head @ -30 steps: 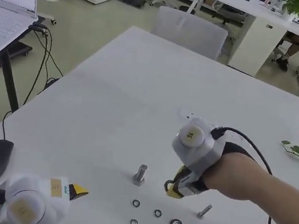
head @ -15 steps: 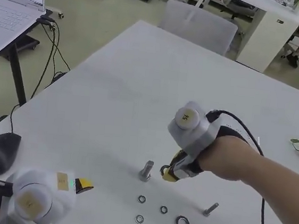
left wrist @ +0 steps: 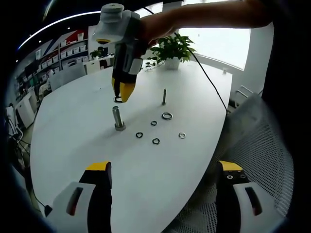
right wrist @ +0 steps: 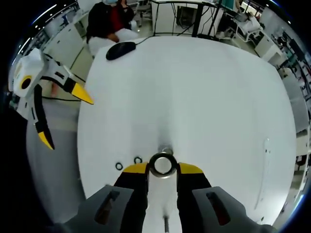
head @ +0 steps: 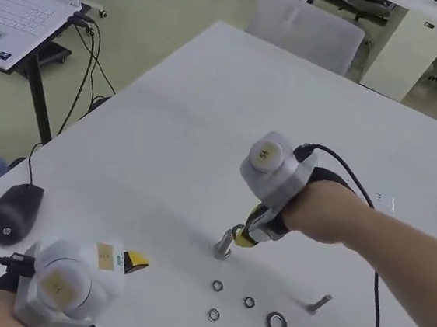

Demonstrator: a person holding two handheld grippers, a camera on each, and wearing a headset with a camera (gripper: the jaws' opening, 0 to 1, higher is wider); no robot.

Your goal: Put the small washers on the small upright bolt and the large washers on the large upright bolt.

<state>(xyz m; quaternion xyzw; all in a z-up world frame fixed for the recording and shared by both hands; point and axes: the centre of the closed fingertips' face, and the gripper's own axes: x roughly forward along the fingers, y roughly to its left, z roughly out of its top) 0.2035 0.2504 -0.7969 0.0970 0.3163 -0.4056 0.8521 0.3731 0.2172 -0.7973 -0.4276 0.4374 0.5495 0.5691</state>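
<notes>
Holding a large washer (right wrist: 163,165) by its rim, the right gripper (head: 240,237) has its jaws closed down to the washer's width. The ring lies flat between the yellow tips.

Right gripper view: the washer sits directly over the large upright bolt (head: 224,247), whose top end shows just past the ring.
Left gripper view: the washer hangs just above the bolt's top and is not yet down on the shaft. The bolt stands on the white table (head: 206,131) with its wider end down.

The small upright bolt (left wrist: 164,96) stands apart from the large one, on the far side of the loose rings. A second large washer (head: 277,323) lies flat near it. The small washers (head: 217,286) lie flat between the two bolts, each apart from the others. Three are countable in the head view and four in the left gripper view.

The left gripper (left wrist: 164,169) has its jaws spread wide with nothing between them. It is held low at the near left of the table, well apart from the bolts. A mouse (head: 16,212) lies at the table's left edge.

Change over the last second:
- The right gripper was out to the right of the large bolt and clear of it. Half a second ago it was just beside the bolt's top, and its tips are now over that top.
- The bolts and the loose washers keep the same layout.
- The left gripper stays at the near left.
- The overall shift of the picture is the headset's.
</notes>
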